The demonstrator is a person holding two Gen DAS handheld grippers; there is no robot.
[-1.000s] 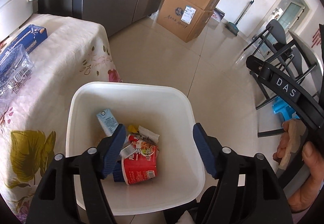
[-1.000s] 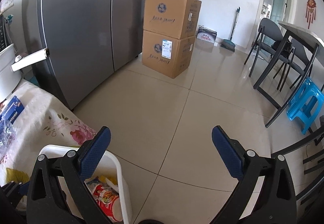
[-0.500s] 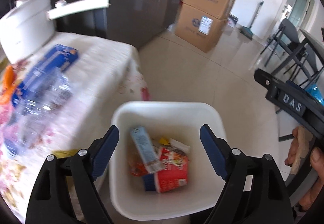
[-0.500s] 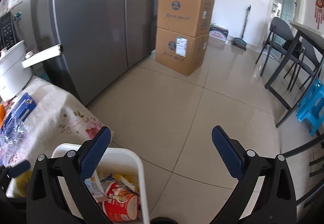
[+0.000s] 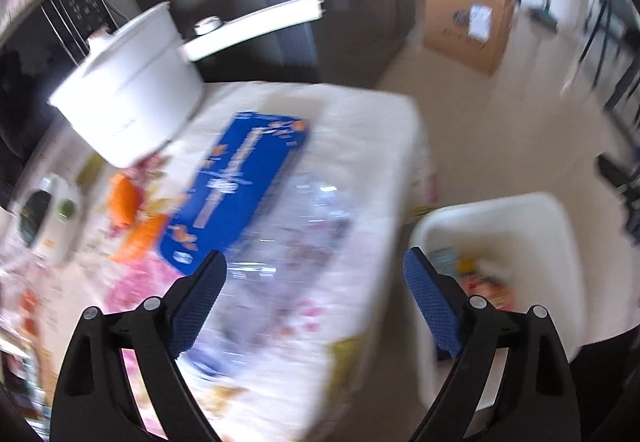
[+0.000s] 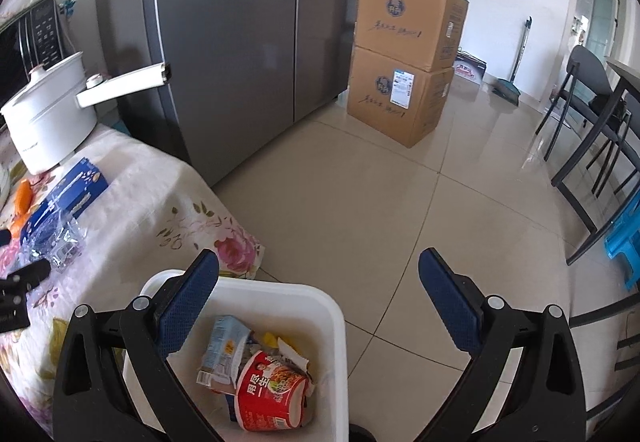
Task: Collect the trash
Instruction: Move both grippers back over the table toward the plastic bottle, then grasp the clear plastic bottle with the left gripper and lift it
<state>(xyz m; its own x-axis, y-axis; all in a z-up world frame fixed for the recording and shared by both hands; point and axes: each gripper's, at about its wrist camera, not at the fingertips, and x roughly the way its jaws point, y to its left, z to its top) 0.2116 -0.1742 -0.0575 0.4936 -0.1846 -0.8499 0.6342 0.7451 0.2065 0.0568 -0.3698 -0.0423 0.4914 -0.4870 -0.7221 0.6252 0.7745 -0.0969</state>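
Left hand-held gripper [image 5: 312, 282] was swung from bin [image 5: 560, 226] to desk [image 5: 360, 114], jaws opening, empty; clear plastic wrapper [image 5: 304, 218] judged next. Right hand-held gripper [image 6: 320, 282] released.

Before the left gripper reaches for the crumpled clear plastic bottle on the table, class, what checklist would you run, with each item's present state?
1. Left gripper open and holding nothing: ok; its jaws have just been opening.
2. Crumpled clear plastic bottle still on the floral tablecloth: ok.
3. White plastic bin beside the table, with room left: ok.
4. Right gripper open, holding nothing: ok.
5. Left view sharp enough for aiming: not ok, blurred.
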